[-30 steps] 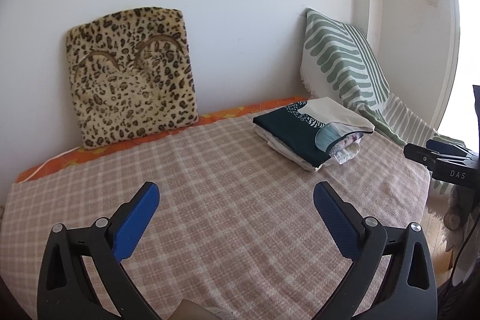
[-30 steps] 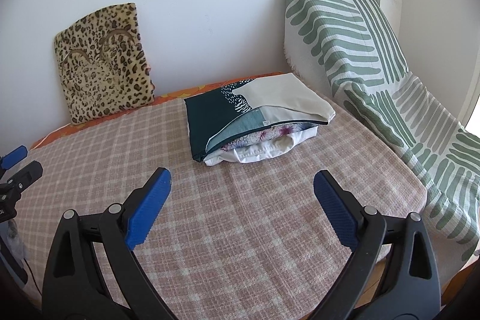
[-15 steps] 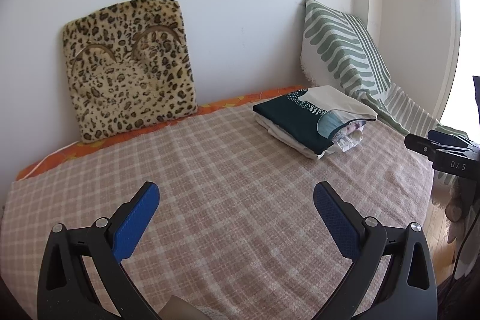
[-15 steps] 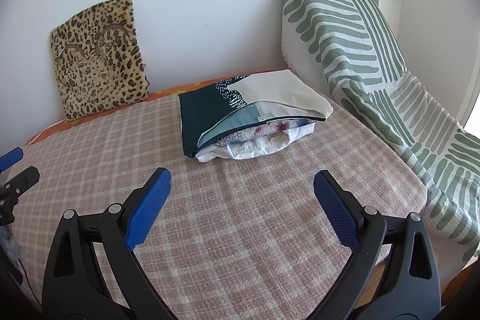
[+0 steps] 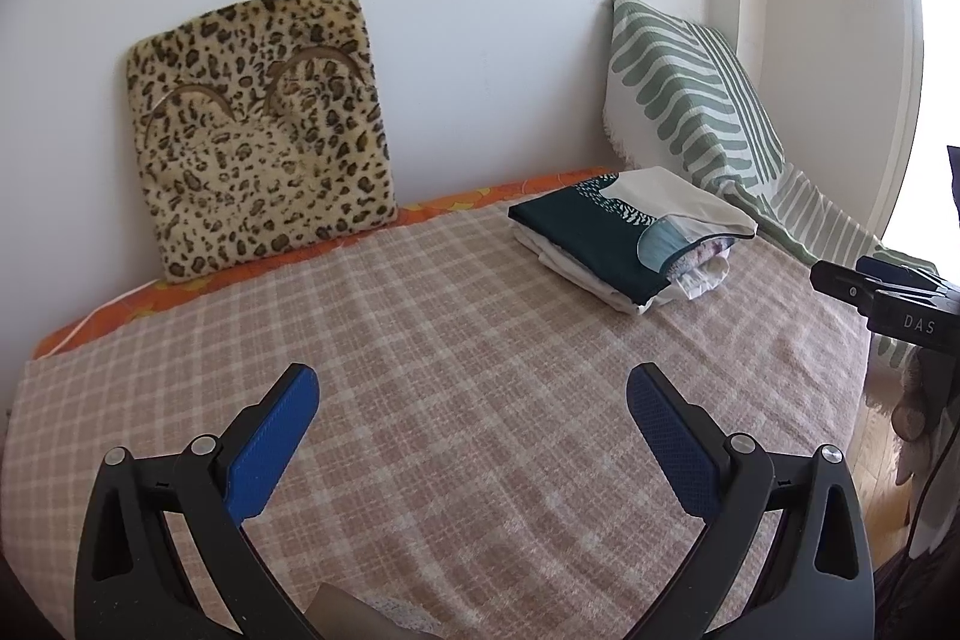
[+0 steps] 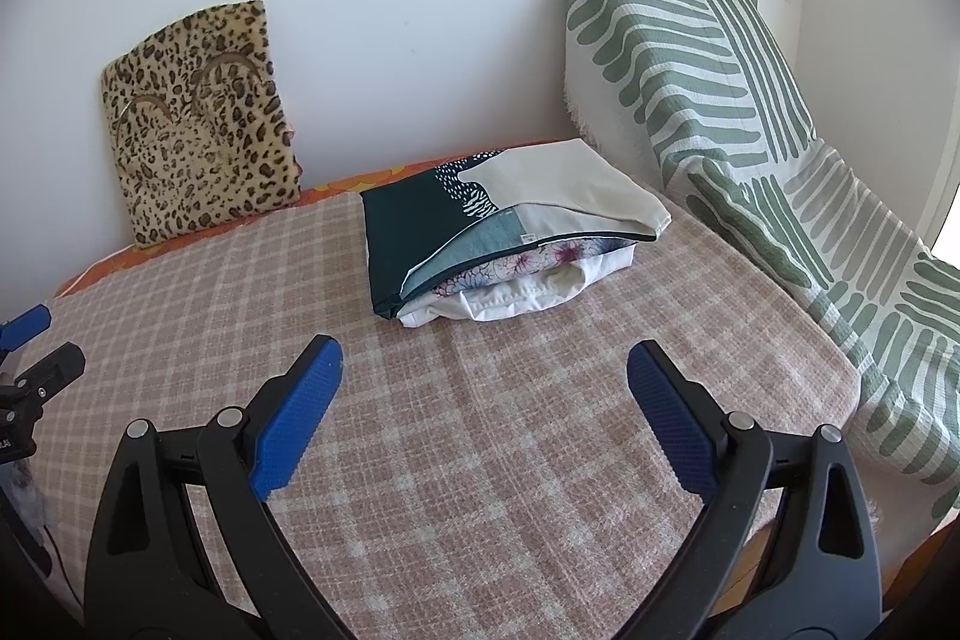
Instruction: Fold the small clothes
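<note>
Right wrist view shows the right tool [image 6: 483, 376] released and empty above the checked bed cover [image 6: 480, 460], the stack of folded clothes [image 6: 510, 244] well ahead. The left tool [image 5: 471, 400] is likewise spread, holding nothing. Approach low, pinching only one garment's edge.

We saw a pink-and-cream checked woven blanket [image 6: 480, 460] w/ an orange floral sheet edge [image 5: 180, 292], a tan leopard-print plush cushion [image 5: 258, 130], a white cushion w/ green stripes [image 6: 672, 52], a dark-teal/cream folded cloth stack [image 6: 498, 226], blue gripper pads [image 6: 297, 418].
</note>
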### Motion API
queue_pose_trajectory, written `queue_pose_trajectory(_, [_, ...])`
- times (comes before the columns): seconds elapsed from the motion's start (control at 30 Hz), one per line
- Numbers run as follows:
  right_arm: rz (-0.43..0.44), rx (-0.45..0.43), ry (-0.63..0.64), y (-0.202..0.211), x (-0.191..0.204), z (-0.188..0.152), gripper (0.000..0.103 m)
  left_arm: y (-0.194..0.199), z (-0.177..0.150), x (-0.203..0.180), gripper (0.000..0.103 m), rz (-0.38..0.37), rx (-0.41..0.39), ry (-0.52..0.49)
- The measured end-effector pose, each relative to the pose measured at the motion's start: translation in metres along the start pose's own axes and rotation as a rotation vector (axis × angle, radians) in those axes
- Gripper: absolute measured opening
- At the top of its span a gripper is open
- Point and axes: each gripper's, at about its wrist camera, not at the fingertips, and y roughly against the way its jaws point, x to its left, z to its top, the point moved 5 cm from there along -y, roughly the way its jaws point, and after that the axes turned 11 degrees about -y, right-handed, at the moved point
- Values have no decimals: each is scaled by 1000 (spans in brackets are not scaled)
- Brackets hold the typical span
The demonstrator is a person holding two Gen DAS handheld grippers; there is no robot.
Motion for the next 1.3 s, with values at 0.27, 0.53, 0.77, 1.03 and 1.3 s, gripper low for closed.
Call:
queue_pose_trajectory(0.27, [3, -4, 4, 0, 6, 2, 98, -1, -2, 2, 102, 3, 4, 2])
queue_pose_trajectory(0.53, [1, -3, 3, 1, 6, 2, 98, -2, -3, 3, 102, 7, 9, 4])
queue_pose_trajectory(0.77, [4, -4, 1, 0, 6, 2, 98, -1, -4, 3, 102, 6, 9, 5])
queue_pose_trajectory(1.03, [2, -3, 0, 1, 6, 1, 98, -1, -3, 2, 102, -2, 12, 4])
queue_pose_trajectory(1.3, [1, -4, 0, 1, 6, 1, 98, -3, -5, 0, 102, -11, 18, 15])
